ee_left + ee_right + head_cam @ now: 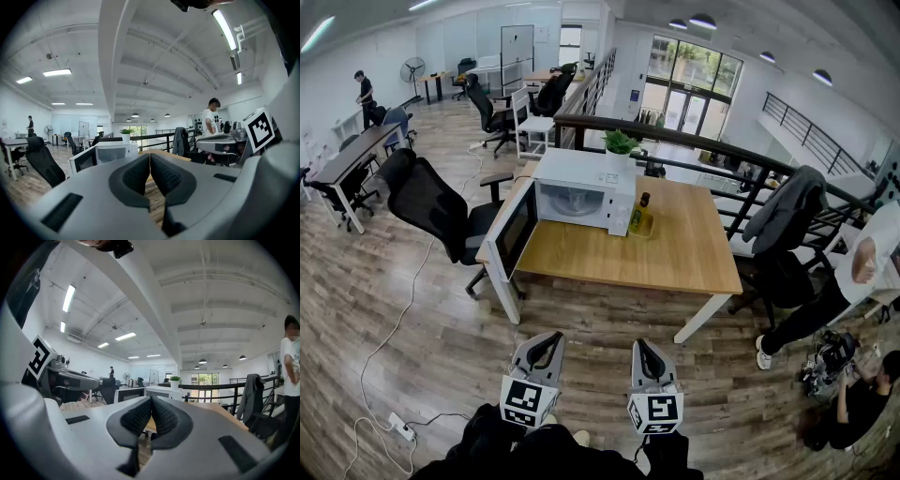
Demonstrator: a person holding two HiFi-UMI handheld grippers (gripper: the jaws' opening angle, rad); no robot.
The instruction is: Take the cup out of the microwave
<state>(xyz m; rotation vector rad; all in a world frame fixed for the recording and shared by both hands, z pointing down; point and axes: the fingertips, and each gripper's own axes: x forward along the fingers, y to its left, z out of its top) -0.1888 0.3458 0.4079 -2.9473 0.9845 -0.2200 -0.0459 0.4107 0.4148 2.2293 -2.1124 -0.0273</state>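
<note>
Held low in front of the body, side by side: left tongs [547, 345] and right tongs [644, 352], both pointing forward, roughly level. Jaws on each pressed together, nothing between them.

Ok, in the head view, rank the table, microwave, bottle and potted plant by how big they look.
1. table
2. microwave
3. bottle and potted plant: about alike. The plant stands farther back, so I leave them unranked.
</note>
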